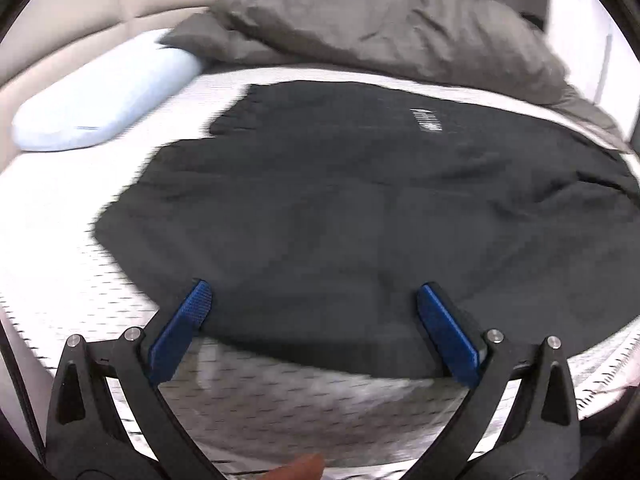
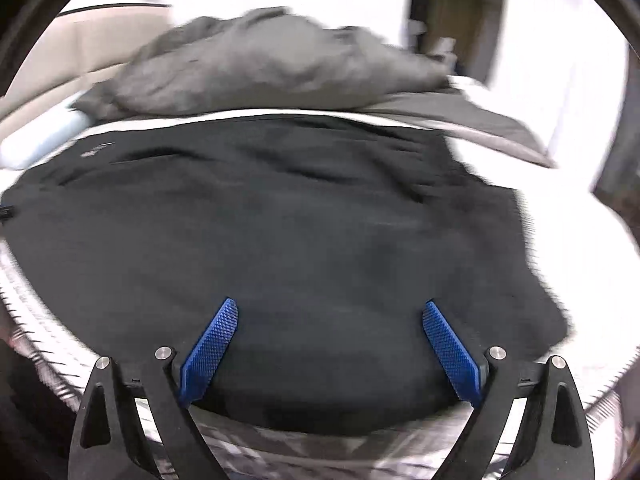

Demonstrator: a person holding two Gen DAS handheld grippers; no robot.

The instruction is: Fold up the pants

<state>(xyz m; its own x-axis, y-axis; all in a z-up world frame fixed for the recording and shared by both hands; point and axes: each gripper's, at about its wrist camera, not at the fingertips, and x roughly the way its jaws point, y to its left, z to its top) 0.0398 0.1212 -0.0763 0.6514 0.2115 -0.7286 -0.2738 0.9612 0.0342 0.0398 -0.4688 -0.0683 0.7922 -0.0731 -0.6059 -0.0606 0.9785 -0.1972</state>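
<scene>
Black pants [image 1: 360, 208] lie spread on the white mattress [image 1: 60, 240], with a small pale logo toward the far side. In the left wrist view my left gripper [image 1: 314, 292] hangs open over the near edge of the pants, its blue pads wide apart with nothing between them. The right wrist view shows the same pants [image 2: 280, 240] filling the middle of the bed. Over their near hem my right gripper [image 2: 332, 308] stands open, jaws wide, nothing pinched. Both pictures are motion-blurred.
A crumpled grey duvet [image 1: 380, 28] is heaped at the far side of the bed [image 2: 260, 68]. A pale blue pillow [image 1: 104, 96] lies at the left by the beige headboard [image 1: 80, 8]. A fingertip [image 1: 296, 470] shows at the bottom edge. A dark doorway [image 2: 456, 12] stands beyond.
</scene>
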